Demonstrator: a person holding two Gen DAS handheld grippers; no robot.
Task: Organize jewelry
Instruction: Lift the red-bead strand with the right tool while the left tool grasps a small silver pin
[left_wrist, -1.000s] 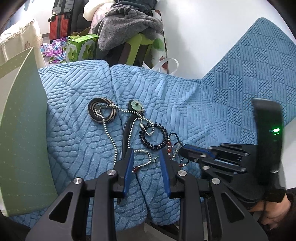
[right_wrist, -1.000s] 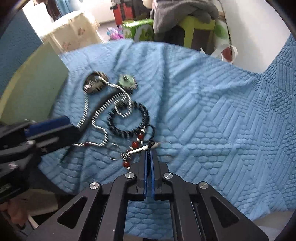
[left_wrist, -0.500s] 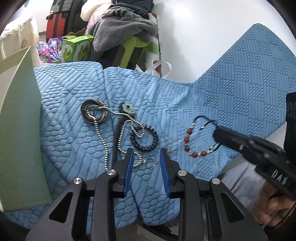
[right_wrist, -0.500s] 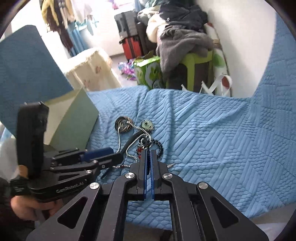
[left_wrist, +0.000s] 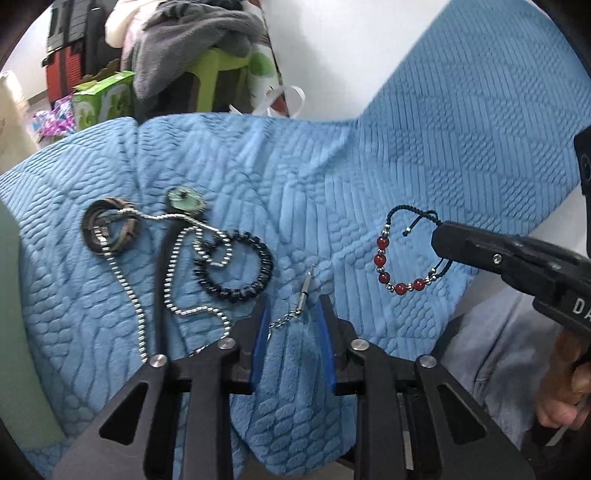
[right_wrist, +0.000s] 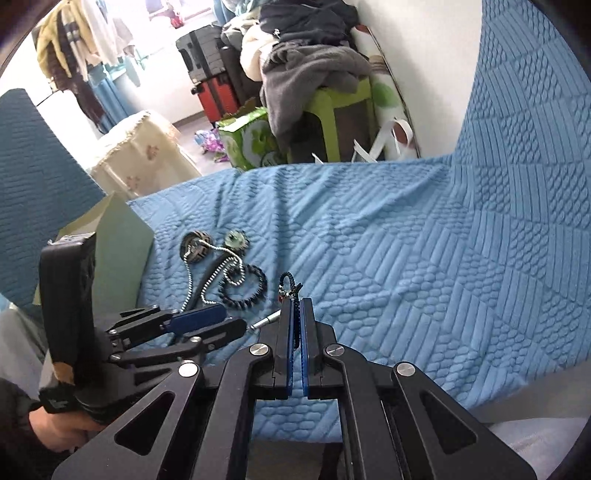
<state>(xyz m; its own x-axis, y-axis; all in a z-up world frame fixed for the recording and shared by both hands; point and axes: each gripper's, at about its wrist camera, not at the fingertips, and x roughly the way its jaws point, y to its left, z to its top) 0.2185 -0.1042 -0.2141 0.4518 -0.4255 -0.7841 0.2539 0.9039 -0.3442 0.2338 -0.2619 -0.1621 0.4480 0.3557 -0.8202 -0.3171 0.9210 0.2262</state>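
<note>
Jewelry is lying in a loose heap on the blue quilted blanket (left_wrist: 332, 177), while one piece, a bracelet of red beads on dark cord (left_wrist: 400, 258), is hanging clear of the cloth at the right of the left wrist view. The right gripper (left_wrist: 441, 236) is pinching its cord, with the fingers pressed together and only the dark cord showing above them in the right wrist view (right_wrist: 290, 286). The left gripper (left_wrist: 291, 314) is sitting low over the near edge of the heap; its fingers have just been closing but are standing apart, with a small silver bar on a fine chain (left_wrist: 301, 299) lying between them, and I cannot tell that the blue pads are touching it. To the left of that chain, a black beaded bracelet (left_wrist: 236, 267) is lying flat, with a silver ball chain (left_wrist: 173, 284) looping across it and running out to a dark woven ring (left_wrist: 110, 230) at the far left. A small green disc pendant (left_wrist: 184, 199) is resting just beyond the bracelet, beside the ring. A pale green card (right_wrist: 118, 247) is standing at the left edge of the blanket. Farther off, a grey garment (right_wrist: 306, 77) is draped over a lime green stool (right_wrist: 343, 107), next to a green printed box (right_wrist: 247, 140) and a red suitcase (right_wrist: 218, 96).
</note>
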